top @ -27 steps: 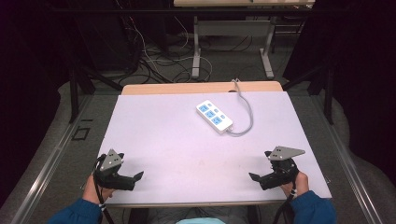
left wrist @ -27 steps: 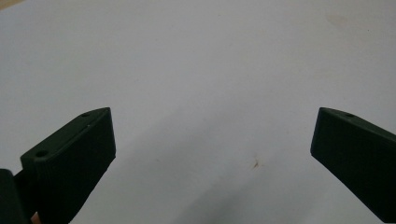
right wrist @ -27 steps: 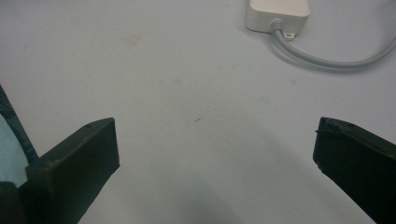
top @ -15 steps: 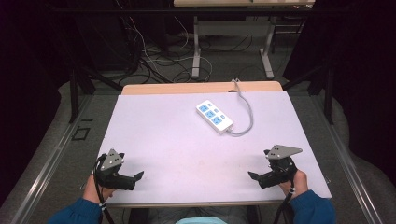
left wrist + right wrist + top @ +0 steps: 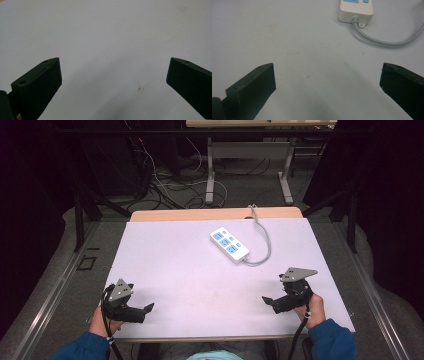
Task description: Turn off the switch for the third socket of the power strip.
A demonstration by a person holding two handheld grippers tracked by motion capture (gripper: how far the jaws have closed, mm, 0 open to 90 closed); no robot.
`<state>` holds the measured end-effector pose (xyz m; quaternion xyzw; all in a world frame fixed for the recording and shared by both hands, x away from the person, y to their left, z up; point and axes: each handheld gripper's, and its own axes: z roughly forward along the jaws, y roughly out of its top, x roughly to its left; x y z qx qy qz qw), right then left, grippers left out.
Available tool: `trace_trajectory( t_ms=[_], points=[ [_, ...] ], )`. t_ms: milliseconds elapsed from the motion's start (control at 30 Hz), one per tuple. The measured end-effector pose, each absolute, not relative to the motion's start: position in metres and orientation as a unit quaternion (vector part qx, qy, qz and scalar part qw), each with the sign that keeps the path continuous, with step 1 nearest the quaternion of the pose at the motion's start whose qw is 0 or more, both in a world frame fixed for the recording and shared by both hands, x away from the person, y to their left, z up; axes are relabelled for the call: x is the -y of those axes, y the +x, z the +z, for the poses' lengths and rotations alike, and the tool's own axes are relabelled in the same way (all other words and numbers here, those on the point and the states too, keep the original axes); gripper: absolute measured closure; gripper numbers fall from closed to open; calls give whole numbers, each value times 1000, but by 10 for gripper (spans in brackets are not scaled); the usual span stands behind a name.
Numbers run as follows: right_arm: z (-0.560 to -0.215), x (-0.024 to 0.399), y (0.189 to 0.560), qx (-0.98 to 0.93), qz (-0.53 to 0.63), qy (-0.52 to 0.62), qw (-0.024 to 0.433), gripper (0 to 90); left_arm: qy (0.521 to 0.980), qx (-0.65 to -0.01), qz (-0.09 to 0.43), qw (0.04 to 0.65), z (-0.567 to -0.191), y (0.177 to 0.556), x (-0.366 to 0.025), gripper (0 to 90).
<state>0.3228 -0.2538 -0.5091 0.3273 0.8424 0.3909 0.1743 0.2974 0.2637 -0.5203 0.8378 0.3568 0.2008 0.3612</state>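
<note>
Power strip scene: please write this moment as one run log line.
left gripper: open, empty | right gripper: open, empty | power strip: untouched, far side of table

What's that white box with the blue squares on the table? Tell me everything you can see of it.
It is a power strip: a white, plastic-looking oblong body with blue socket panels on top. It lies flat and slantwise on the far half of the pale table. A grey cable leaves its nearer end through a ribbed collar, with a small mounting tab beside it, then loops back over the table's far edge. Nothing else touches it; both tools rest well short of it.
</note>
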Motion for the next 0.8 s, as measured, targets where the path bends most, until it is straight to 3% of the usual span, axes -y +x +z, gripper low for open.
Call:
trace_trajectory(
  t_ms=[800],
  points=[
    [-507,233,366,-857,371,321,160,0,839,-356,198,361,-521,298,-264,2]
  ],
)
